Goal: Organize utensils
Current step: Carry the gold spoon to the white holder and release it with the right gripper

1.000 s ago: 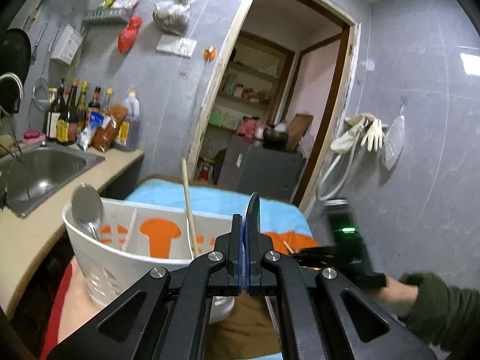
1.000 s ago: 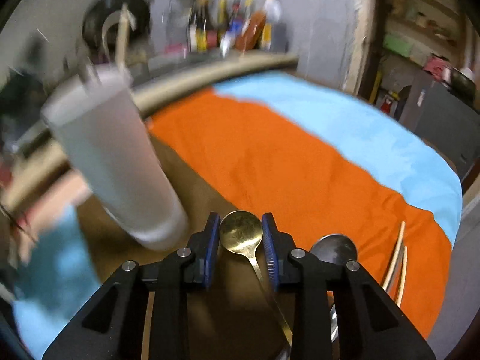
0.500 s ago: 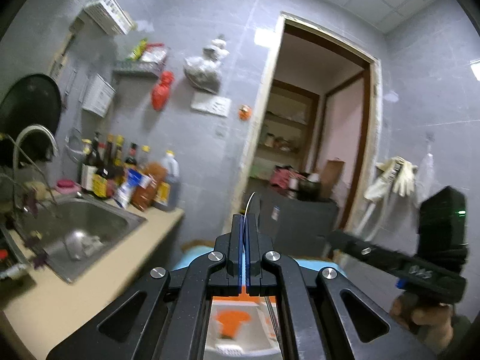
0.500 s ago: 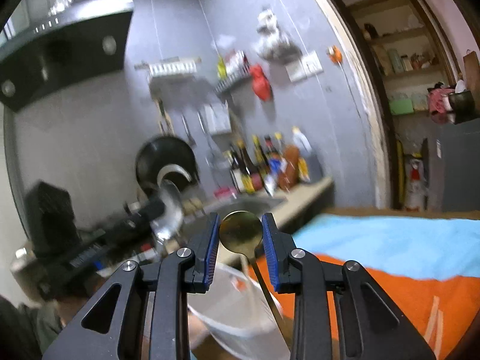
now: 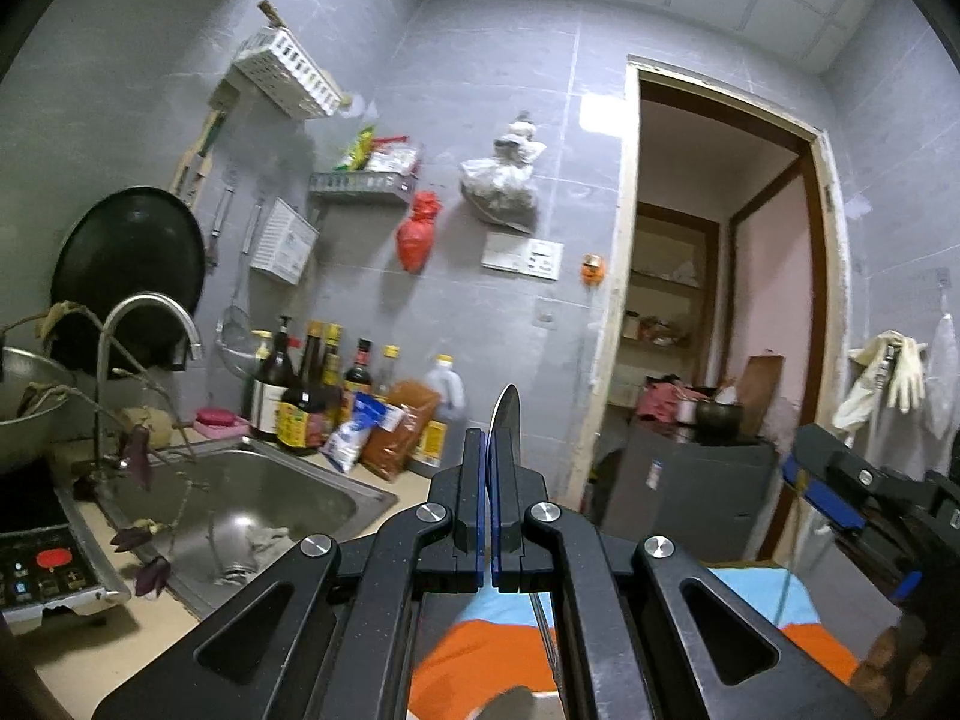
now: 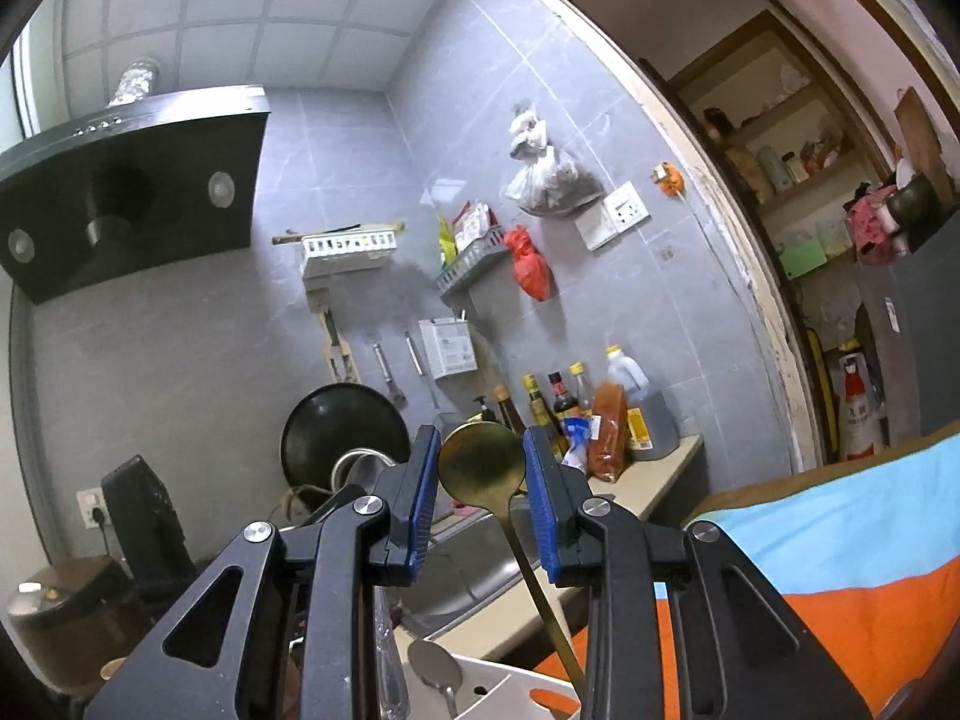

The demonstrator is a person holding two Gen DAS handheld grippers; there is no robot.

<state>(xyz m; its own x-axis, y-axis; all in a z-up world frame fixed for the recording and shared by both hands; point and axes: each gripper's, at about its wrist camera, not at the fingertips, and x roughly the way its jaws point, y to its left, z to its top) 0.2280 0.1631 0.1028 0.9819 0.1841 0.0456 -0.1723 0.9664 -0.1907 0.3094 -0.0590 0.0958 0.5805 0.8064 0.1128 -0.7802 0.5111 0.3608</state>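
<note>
My right gripper (image 6: 483,492) is shut on a gold spoon (image 6: 480,468), bowl up, handle hanging down toward the white utensil holder (image 6: 510,690) at the bottom edge. A silver spoon (image 6: 435,669) stands in that holder. My left gripper (image 5: 492,498) is shut on a thin silver utensil (image 5: 507,426) seen edge-on, its tip pointing up past the pads. Both grippers are raised and tilted up toward the wall. The right gripper shows at the right edge of the left wrist view (image 5: 840,492).
A steel sink (image 5: 240,510) with a tap (image 5: 144,324) is on the left, bottles (image 5: 324,396) along the wall behind it. The orange and blue cloth (image 6: 840,570) covers the table. A doorway (image 5: 720,300) opens on the right. A black pan (image 6: 345,432) hangs by the sink.
Both grippers have lifted and tilted upward, carrying their utensils from table level. The gold spoon rose off the cloth and now hangs over the white holder.
</note>
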